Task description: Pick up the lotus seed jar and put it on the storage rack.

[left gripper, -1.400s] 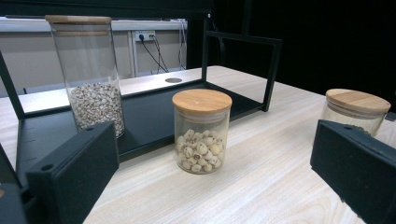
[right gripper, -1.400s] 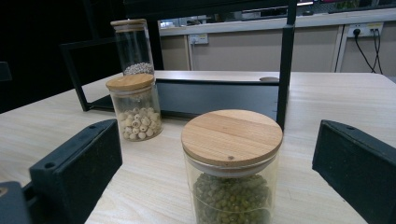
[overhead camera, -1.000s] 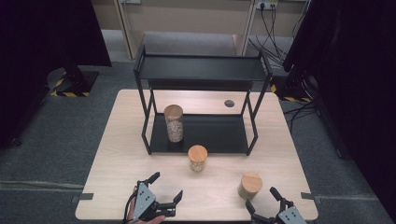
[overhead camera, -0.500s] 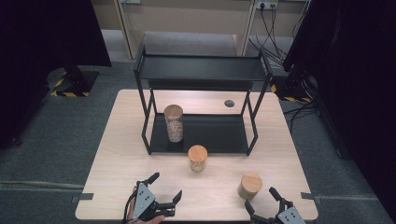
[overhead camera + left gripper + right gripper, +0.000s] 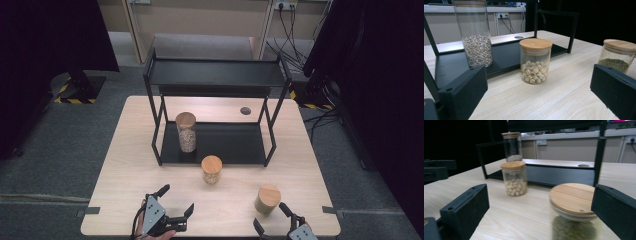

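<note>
A black two-tier shelf (image 5: 215, 75) stands at the back of the wooden table (image 5: 125, 155). On its lower tier a tall jar of small grains (image 5: 186, 131) (image 5: 476, 37) (image 5: 512, 146) stands at the left. A short jar of pale round seeds (image 5: 211, 169) (image 5: 535, 61) (image 5: 514, 178) rests on the table in front of the shelf. A jar of green beans (image 5: 267, 199) (image 5: 618, 56) (image 5: 572, 213) stands at the front right. My left gripper (image 5: 176, 202) (image 5: 536, 100) is open at the front edge. My right gripper (image 5: 272, 220) (image 5: 539, 215) is open just before the green jar.
A round hole (image 5: 245, 110) lies in the tabletop behind the shelf. Dark curtains flank the table, and cables run along the floor at the back right. Bare wood lies between the two grippers.
The right gripper has crept slightly forward toward the green-bean jar. The left gripper and the jars have stayed put.
</note>
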The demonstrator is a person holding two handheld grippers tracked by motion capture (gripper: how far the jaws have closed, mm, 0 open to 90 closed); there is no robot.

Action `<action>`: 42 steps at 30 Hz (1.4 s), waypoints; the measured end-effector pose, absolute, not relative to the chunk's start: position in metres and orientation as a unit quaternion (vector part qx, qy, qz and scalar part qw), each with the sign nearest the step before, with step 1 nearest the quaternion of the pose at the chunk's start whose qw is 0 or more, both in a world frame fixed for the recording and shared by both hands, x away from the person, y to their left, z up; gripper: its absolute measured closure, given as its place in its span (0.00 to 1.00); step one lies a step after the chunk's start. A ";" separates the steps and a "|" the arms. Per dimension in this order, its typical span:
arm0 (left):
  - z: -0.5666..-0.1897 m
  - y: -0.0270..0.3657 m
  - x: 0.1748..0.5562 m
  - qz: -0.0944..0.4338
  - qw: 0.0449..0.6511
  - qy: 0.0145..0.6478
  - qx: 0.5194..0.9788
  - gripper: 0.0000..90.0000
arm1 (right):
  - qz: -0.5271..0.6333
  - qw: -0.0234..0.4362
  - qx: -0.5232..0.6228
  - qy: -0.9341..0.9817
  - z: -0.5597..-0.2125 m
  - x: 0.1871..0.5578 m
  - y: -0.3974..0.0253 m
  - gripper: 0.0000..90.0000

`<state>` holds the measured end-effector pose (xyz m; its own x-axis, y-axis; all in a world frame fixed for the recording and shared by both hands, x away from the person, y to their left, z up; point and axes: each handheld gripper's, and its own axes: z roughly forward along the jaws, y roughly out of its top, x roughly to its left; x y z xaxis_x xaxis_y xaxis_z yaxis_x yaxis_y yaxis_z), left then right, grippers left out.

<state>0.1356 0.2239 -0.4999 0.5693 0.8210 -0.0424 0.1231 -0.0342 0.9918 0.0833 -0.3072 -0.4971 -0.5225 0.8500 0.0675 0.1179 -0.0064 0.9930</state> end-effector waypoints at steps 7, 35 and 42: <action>-0.501 0.224 0.136 0.293 0.593 0.360 0.658 0.01 | 0.602 0.289 0.363 0.650 -0.496 0.085 -0.297 0.02; -0.503 0.225 0.136 0.298 0.593 0.364 0.654 0.01 | 0.598 0.259 0.326 0.685 -0.490 0.124 -0.248 0.03; -0.504 0.226 0.137 0.300 0.591 0.366 0.653 0.01 | 0.592 0.263 0.314 0.694 -0.489 0.138 -0.230 0.04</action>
